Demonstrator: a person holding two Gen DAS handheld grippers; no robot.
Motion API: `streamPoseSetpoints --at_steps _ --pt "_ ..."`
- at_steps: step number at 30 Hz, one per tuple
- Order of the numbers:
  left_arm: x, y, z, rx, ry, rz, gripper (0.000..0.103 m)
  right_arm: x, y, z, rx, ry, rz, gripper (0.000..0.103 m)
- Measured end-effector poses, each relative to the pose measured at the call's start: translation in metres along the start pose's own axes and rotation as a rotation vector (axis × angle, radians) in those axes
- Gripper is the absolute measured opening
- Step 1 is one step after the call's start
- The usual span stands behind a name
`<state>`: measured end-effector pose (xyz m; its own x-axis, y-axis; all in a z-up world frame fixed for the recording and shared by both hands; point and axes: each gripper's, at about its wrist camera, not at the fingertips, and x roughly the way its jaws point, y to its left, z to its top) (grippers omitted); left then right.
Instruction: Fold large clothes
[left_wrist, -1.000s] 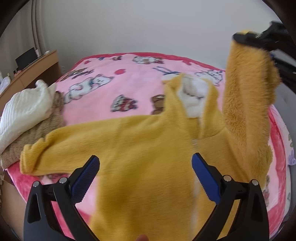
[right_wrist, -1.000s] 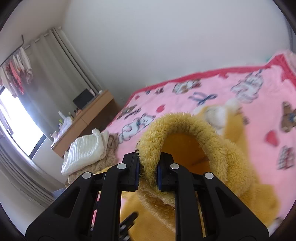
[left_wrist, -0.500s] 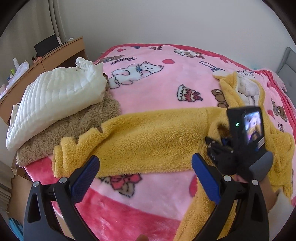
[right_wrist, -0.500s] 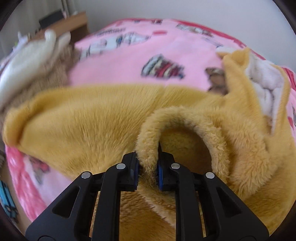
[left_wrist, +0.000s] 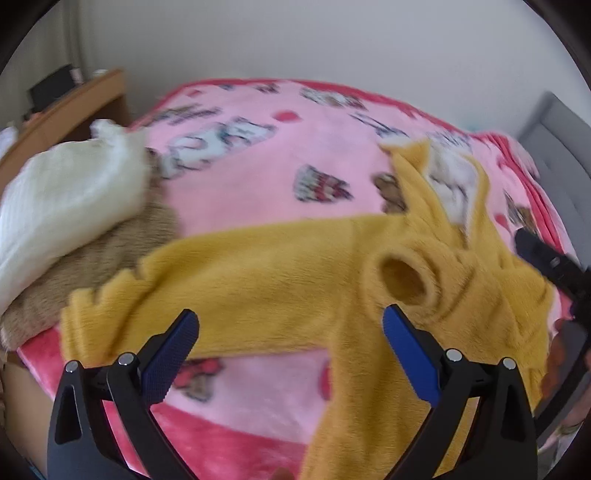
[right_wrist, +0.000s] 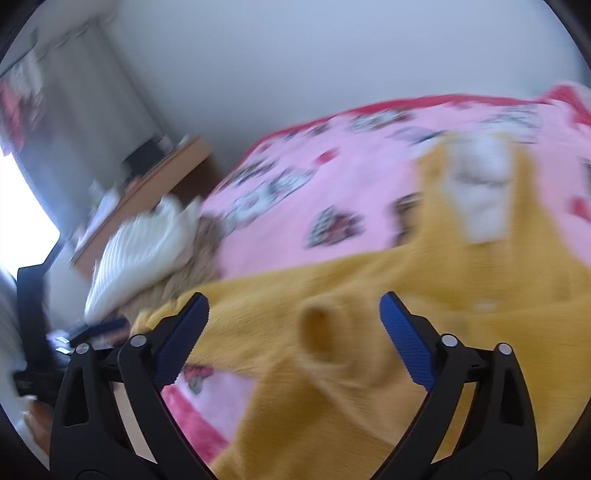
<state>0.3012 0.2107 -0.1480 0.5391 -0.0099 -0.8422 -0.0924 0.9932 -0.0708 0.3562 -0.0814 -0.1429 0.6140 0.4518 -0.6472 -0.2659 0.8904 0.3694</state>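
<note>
A yellow fleece garment (left_wrist: 280, 280) lies on the pink bed blanket (left_wrist: 258, 173), its hood with white lining (left_wrist: 450, 177) at the far right. One sleeve stretches left. The other sleeve is folded across the body, its round cuff opening (left_wrist: 402, 280) facing me. My left gripper (left_wrist: 288, 350) is open and empty above the garment's near edge. My right gripper (right_wrist: 293, 332) is open and empty, just above the folded cuff (right_wrist: 317, 328). It also shows at the right edge of the left wrist view (left_wrist: 554, 266). The right wrist view is blurred.
A folded white knit (left_wrist: 70, 195) lies on a brown fleece (left_wrist: 96, 258) at the bed's left edge. A wooden desk (left_wrist: 66, 107) stands beyond it. A grey headboard (left_wrist: 554, 147) is at the right. The window and curtains (right_wrist: 22, 184) are far left.
My right gripper has opened and let go of the sleeve cuff, which now lies on the garment's body. It has drawn back. The left gripper shifted slightly and stays open.
</note>
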Motion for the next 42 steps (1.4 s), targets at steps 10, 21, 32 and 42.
streamPoseSetpoints --at_steps 10,21,32,42 --pt "0.134 -0.122 0.020 0.131 0.186 -0.107 0.098 -0.063 -0.169 -0.014 0.073 0.090 -0.491 0.090" --pt "0.153 -0.102 0.012 -0.013 0.223 -0.279 0.048 -0.043 -0.186 -0.022 0.075 0.111 -0.427 0.086" --pt "0.143 -0.093 0.011 -0.061 0.224 -0.288 0.014 -0.040 -0.189 -0.028 0.108 0.118 -0.392 0.086" --pt "0.116 -0.047 0.017 -0.084 0.143 -0.214 0.010 -0.040 -0.189 -0.018 0.040 0.125 -0.413 0.086"
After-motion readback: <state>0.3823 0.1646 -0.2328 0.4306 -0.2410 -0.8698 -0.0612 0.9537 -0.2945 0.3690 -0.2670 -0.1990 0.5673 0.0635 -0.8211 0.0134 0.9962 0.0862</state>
